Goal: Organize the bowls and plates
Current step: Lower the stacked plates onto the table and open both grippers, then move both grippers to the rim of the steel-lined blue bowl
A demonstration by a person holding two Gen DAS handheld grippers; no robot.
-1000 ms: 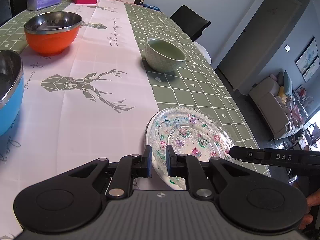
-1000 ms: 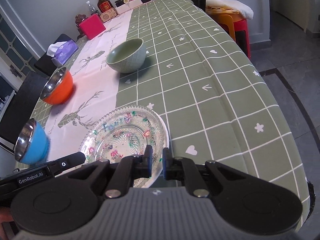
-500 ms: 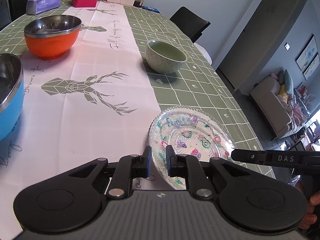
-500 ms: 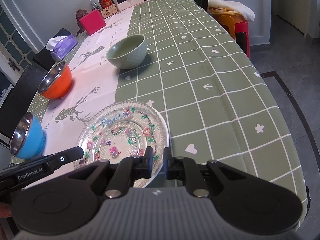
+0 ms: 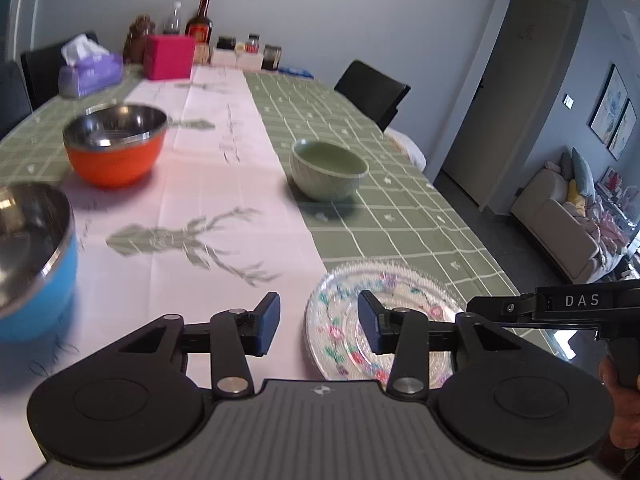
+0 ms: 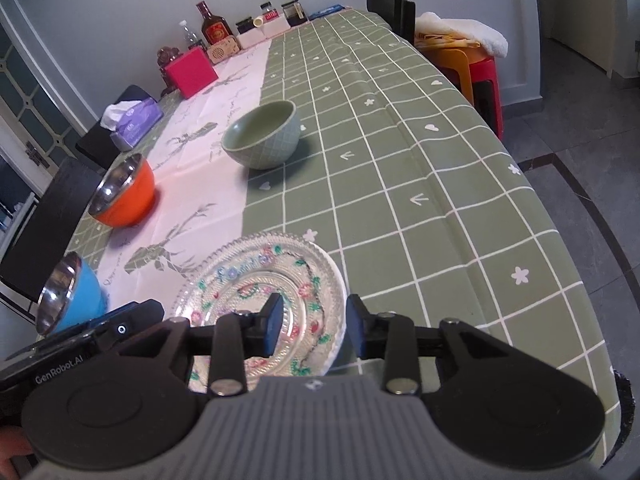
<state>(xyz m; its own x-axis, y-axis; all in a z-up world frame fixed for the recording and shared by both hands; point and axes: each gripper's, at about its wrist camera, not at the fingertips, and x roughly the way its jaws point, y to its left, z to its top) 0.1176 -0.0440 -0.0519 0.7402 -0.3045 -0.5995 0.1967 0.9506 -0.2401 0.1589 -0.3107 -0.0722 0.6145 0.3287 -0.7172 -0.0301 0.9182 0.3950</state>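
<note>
A clear glass plate with painted flowers (image 5: 384, 300) lies flat at the near end of the table; it also shows in the right wrist view (image 6: 264, 284). My left gripper (image 5: 318, 322) is open, its jaws astride the plate's left rim. My right gripper (image 6: 314, 322) is open, astride the plate's right rim. A green ceramic bowl (image 5: 328, 168) stands farther up the table, and also appears in the right wrist view (image 6: 262, 140). An orange steel-lined bowl (image 5: 114, 148) and a blue steel-lined bowl (image 5: 32, 256) stand to the left.
A tissue box (image 5: 90, 74), a pink box (image 5: 168, 56), bottles and jars (image 5: 248, 50) crowd the table's far end. Black chairs (image 5: 372, 92) flank the table. A red and orange stool (image 6: 472, 68) stands at the right side. The table's edge (image 6: 580, 280) drops off at right.
Both grippers have opened from shut. Both have lowered and tilted toward the level, with the plate's rims now between their jaws.
</note>
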